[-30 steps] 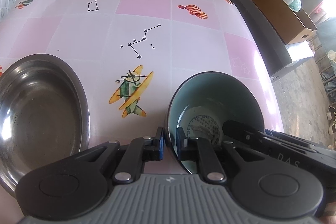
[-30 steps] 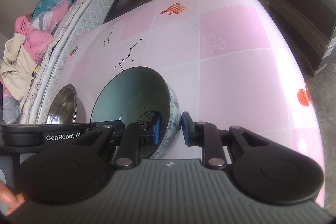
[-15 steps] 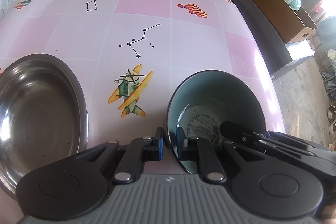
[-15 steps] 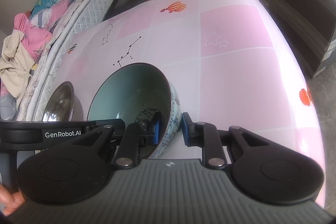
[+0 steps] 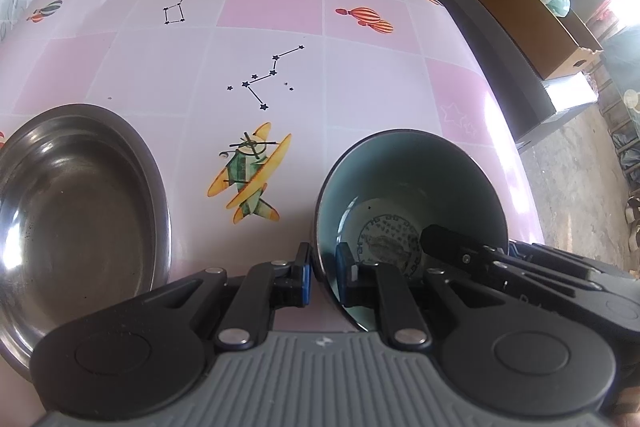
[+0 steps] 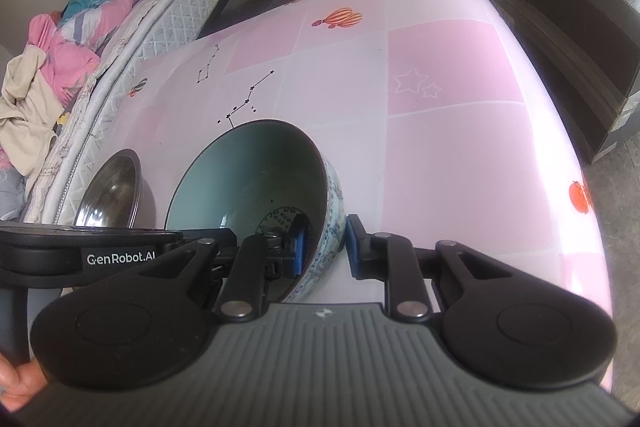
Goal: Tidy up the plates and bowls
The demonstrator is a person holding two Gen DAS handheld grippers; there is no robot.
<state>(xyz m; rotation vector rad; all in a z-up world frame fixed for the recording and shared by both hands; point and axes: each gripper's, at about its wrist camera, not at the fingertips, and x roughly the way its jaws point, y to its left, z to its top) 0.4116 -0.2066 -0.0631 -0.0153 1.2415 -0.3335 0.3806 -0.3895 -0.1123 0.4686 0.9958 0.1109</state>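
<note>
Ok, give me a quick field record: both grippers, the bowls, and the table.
left gripper: shut on ceramic bowl, on its left rim
right gripper: shut on the same bowl, on the opposite wall
ceramic bowl: teal inside, blue pattern outside, tilted
steel bowl: empty, on table, left of ceramic bowl, apart from it
table: pink checked cloth

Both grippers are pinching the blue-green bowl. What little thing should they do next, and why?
Probably lift the ceramic bowl a little, then carry it toward the steel bowl. The left gripper and right gripper each clamp its rim on opposite sides, and the steel bowl beside it sits empty, so nesting looks likely.
</note>
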